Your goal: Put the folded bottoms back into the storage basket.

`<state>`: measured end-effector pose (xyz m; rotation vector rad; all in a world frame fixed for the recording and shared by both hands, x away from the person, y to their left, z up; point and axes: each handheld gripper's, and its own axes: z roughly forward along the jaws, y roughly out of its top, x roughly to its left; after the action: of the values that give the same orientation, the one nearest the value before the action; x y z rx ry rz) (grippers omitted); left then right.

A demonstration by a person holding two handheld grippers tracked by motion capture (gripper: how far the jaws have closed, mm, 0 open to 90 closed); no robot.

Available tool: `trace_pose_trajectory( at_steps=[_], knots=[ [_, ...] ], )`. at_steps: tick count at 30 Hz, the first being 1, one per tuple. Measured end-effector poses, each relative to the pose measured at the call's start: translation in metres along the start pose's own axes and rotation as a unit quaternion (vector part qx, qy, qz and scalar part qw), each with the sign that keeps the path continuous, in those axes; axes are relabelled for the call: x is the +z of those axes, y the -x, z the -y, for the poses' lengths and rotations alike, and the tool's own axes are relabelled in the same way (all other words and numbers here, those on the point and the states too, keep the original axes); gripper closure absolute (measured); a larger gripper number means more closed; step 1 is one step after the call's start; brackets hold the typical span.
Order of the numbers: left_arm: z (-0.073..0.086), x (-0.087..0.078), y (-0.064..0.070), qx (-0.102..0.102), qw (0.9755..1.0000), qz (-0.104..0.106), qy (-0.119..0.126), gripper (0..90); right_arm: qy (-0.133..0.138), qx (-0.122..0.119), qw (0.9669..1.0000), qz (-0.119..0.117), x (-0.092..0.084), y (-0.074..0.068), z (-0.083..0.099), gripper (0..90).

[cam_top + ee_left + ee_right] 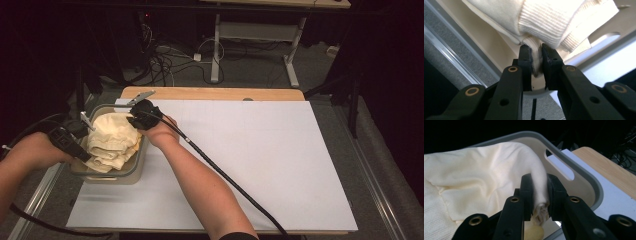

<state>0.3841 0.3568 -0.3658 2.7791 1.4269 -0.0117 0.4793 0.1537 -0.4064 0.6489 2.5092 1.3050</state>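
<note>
A cream garment (pixel 114 140) with ribbed cuffs lies bunched in a beige bin (pixel 141 159) at the table's left edge. My left gripper (pixel 86 156) sits at the bin's left side, shut on a fold of the garment (pixel 537 60) near its ribbed hem. At the bin's far right corner my right gripper (pixel 134 121) is shut on another fold of the smooth cream cloth (pixel 539 195). The bin's grey rim (pixel 564 147) with a handle slot curves just behind the right gripper's jaws.
A white sheet (pixel 250 160) covers the wooden table (pixel 210 93) to the right of the bin. Black cables (pixel 230 182) trail from both grippers. A metal rail (pixel 451 57) runs along the table's left edge. Beyond the table stand desk legs (pixel 216 50) and floor cables.
</note>
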Motion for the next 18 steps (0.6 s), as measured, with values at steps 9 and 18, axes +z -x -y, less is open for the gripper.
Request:
trace_pose_trajectory(
  at_steps=[9,18],
  knots=[
    [0.000,0.004,-0.002,-0.022,0.9998,0.001,0.005,75.8,-0.007,0.004,1.0000,0.001,0.016,0.003,-0.005,78.1],
    [-0.010,0.003,0.005,-0.028,0.9990,-0.007,0.034,31.7,0.001,0.025,0.9997,-0.001,0.008,0.021,0.001,32.4]
  ],
)
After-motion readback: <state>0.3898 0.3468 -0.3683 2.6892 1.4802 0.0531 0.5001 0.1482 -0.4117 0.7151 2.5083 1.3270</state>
